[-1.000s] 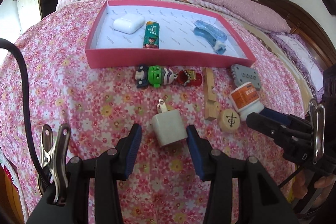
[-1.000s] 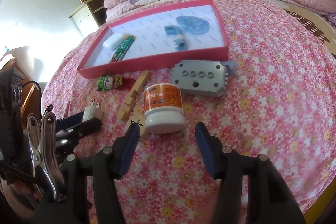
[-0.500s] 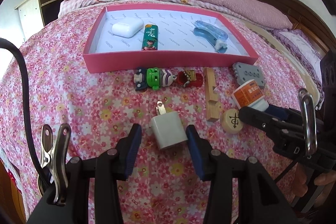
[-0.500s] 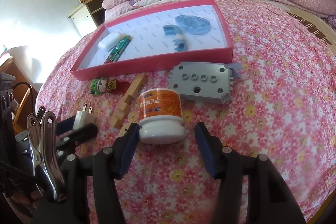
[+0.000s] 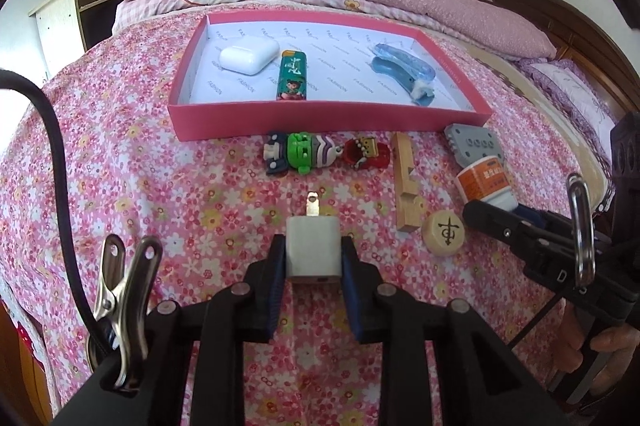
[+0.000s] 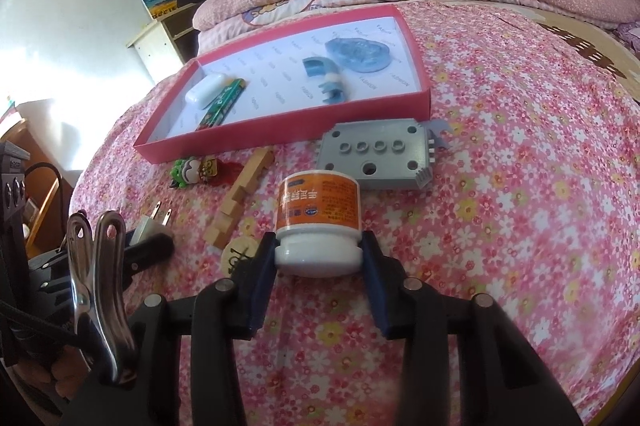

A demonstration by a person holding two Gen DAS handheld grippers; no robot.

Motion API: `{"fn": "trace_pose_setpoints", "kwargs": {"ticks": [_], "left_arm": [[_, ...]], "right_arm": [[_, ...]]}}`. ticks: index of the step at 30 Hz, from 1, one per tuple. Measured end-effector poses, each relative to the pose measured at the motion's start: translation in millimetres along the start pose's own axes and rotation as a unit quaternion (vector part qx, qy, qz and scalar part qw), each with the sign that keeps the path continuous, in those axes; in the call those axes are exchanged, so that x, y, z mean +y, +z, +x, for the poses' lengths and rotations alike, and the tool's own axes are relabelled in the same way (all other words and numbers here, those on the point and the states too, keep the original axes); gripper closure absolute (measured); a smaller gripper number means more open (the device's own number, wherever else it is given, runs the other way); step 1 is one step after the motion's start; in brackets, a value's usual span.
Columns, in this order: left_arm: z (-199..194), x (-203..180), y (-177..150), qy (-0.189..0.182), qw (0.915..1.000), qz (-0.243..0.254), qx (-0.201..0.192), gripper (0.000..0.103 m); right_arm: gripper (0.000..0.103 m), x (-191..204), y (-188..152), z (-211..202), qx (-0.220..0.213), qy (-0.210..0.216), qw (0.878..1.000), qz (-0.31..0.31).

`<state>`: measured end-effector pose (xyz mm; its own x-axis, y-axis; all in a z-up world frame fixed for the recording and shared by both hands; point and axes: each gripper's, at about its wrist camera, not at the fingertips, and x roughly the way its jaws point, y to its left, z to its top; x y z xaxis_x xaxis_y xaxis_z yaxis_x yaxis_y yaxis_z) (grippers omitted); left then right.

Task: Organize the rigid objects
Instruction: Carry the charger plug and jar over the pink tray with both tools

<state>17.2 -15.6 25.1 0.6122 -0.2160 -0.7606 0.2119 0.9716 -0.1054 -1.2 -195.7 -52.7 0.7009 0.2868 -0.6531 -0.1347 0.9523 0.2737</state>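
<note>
My left gripper [image 5: 313, 255] is shut on a white plug adapter [image 5: 313, 247] that rests on the floral bedspread, prongs pointing away. My right gripper [image 6: 319, 251] is shut on the white cap of an orange-labelled bottle [image 6: 319, 216] lying on the bed; the bottle also shows in the left wrist view [image 5: 484, 182]. A pink tray [image 5: 320, 118] lies beyond, holding a white earbud case [image 5: 249, 55], a green lighter [image 5: 293, 77] and blue plastic pieces [image 5: 404, 70].
On the bed between the grippers and the tray lie a green toy figure [image 5: 298, 153], a red toy [image 5: 366, 154], a wooden block [image 5: 405, 182], a round wooden chess piece [image 5: 443, 232] and a grey studded plate [image 6: 376, 158]. Pillows and wardrobes stand behind.
Both grippers moved forward and closed: the left one onto the plug adapter, the right one onto the bottle's cap. Both were open a second ago.
</note>
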Motion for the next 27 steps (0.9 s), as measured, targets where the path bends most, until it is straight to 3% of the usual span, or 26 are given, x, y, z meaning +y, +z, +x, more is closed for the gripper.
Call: {"fn": "trace_pose_setpoints", "kwargs": {"ticks": [14,27], "left_arm": [[-27.6,19.0,42.7,0.020,0.9984,-0.013,-0.051,0.076],[-14.6,25.4,92.9,0.036,0.9974,-0.004,-0.063,0.076]], "right_arm": [[0.062,10.4,9.5,-24.5,-0.028,0.018,0.999,-0.016],[0.062,6.7,57.6,-30.6,-0.056,-0.007,0.998,-0.037]]}}
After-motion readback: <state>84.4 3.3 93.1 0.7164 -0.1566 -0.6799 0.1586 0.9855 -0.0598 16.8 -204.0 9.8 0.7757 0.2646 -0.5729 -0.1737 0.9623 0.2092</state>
